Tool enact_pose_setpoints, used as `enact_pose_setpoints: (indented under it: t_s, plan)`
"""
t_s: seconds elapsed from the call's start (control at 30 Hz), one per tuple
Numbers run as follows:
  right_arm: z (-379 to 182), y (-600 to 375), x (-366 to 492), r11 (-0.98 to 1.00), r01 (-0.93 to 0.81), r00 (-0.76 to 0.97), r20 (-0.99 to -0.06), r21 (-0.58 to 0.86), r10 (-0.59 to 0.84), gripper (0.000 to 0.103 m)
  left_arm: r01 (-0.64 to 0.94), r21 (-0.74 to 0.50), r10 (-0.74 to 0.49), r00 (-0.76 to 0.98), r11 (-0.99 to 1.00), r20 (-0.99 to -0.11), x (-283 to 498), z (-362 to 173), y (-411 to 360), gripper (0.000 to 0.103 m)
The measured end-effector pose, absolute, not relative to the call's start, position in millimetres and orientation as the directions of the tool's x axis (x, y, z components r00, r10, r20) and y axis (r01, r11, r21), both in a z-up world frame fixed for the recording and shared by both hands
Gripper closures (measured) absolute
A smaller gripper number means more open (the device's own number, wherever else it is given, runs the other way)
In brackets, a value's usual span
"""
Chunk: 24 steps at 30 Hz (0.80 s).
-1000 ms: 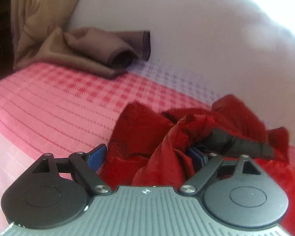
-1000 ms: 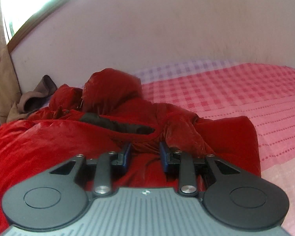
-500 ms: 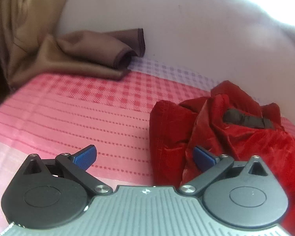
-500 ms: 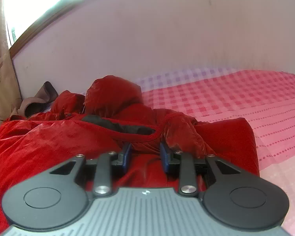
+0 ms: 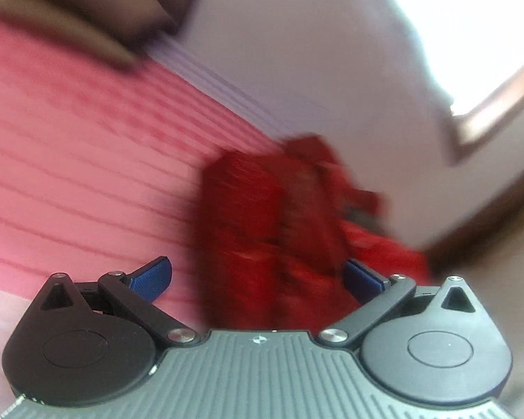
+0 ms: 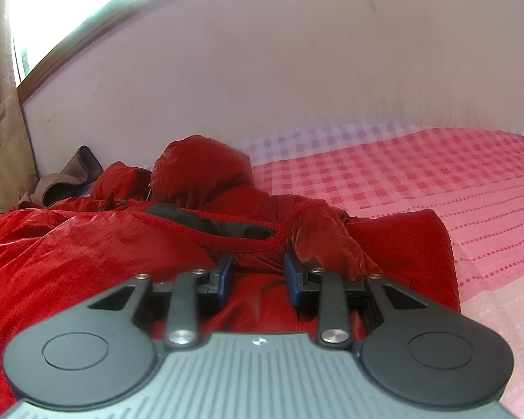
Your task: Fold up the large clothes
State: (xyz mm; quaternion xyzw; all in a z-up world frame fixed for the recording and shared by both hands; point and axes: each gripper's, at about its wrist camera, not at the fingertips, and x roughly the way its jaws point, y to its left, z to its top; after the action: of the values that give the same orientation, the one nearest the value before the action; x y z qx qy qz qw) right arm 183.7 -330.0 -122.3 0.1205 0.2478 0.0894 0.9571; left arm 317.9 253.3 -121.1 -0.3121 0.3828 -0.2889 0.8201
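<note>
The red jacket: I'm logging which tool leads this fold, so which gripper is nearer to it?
Right. The right gripper has its jaws closed on a fold of the red jacket. The left gripper sits at its edge, jaws wide, gripping nothing.

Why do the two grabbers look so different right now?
The left gripper has its fingers spread wide with nothing pinched; the right gripper has its fingers drawn close, pinching a bunch of the red jacket. The left view is blurred, the right one sharp. Both have blue pads and point at that jacket on the pink bedsheet.
</note>
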Motion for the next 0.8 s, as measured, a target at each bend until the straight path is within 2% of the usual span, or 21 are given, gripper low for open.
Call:
enact_pose_setpoints:
  t_s: [0.03, 0.1, 0.2, 0.27, 0.33, 0.53, 0.63, 0.8]
  plan:
    - [-122, -330, 183, 0.956, -0.111, 0.862, -0.452, 0.273, 0.229, 0.073, 0.265, -0.746, -0.745, 0.511, 0.612, -0.429, 319, -124, 248, 0.0]
    - [-122, -329, 183, 0.957, -0.109, 0.864, -0.45, 0.27, 0.225, 0.073, 0.315, -0.683, -0.726, 0.503, 0.659, -0.469, 317, -122, 232, 0.0]
    - [-122, -327, 182, 0.961, -0.104, 0.868, -0.449, 0.256, 0.214, 0.073, 0.363, -0.668, -0.749, 0.458, 0.649, -0.479, 318, -121, 211, 0.002]
    - [-122, -326, 181, 0.964, -0.101, 0.869, -0.449, 0.247, 0.206, 0.073, 0.351, -0.645, -0.722, 0.476, 0.679, -0.501, 319, -121, 203, 0.011]
    - [-122, -325, 181, 0.965, -0.099, 0.87, -0.45, 0.243, 0.203, 0.073, 0.334, -0.625, -0.694, 0.505, 0.706, -0.514, 317, -121, 202, 0.027]
    - [-121, -325, 183, 0.967, -0.097, 0.87, -0.452, 0.236, 0.198, 0.073, 0.326, -0.546, -0.62, 0.577, 0.772, -0.531, 290, -108, 194, 0.053]
    - [-121, -324, 181, 0.968, -0.093, 0.872, -0.451, 0.233, 0.192, 0.073, 0.274, -0.534, -0.575, 0.606, 0.8, -0.55, 289, -99, 188, 0.059]
    - [-121, -323, 180, 0.97, -0.087, 0.874, -0.45, 0.229, 0.185, 0.073, 0.144, -0.584, -0.525, 0.641, 0.799, -0.56, 277, -89, 189, 0.066]
